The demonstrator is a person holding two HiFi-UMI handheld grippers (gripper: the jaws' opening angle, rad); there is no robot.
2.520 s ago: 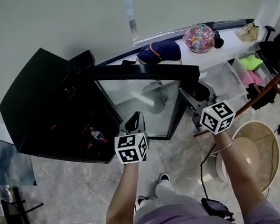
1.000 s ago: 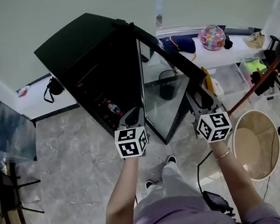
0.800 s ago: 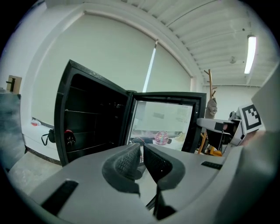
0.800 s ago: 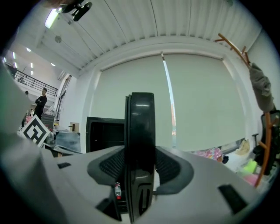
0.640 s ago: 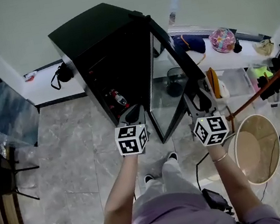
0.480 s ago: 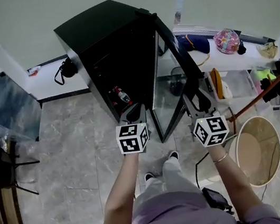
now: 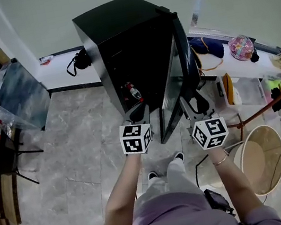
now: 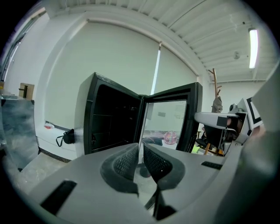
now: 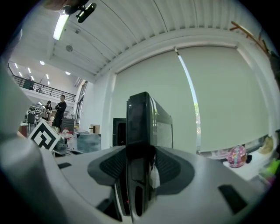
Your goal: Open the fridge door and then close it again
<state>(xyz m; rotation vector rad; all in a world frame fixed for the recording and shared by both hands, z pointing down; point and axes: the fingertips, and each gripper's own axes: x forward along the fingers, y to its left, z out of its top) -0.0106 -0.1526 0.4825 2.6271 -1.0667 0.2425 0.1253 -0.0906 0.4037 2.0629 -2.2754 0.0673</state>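
Observation:
The black fridge [image 7: 122, 37] stands against the back wall, and its glass door [image 7: 176, 84] hangs partly open to the right. My right gripper [image 7: 190, 103] has the door's free edge [image 9: 139, 127] between its pads [image 9: 168, 168]. Its jaws are opening slightly, with the pads still against the edge. In the right gripper view that dark edge fills the gap of the right gripper [image 9: 139, 164]. My left gripper [image 7: 140, 112] hovers shut and empty in front of the open fridge. In the left gripper view the left gripper [image 8: 141, 151] faces the fridge [image 8: 111, 118] and the door [image 8: 170, 118].
Bottles [image 7: 132, 92] sit low inside the fridge. A black bag [image 7: 80, 60] lies on the white ledge at its left, and a blue-grey cabinet [image 7: 13, 94] stands further left. A round wooden tub [image 7: 261, 158] and a cluttered ledge [image 7: 245, 66] are at the right. The person's feet [image 7: 178, 157] are below the door.
The door has swung from wide open to a narrow angle against the fridge. My right gripper stayed on its edge and moved with it. The left gripper moved along, still shut.

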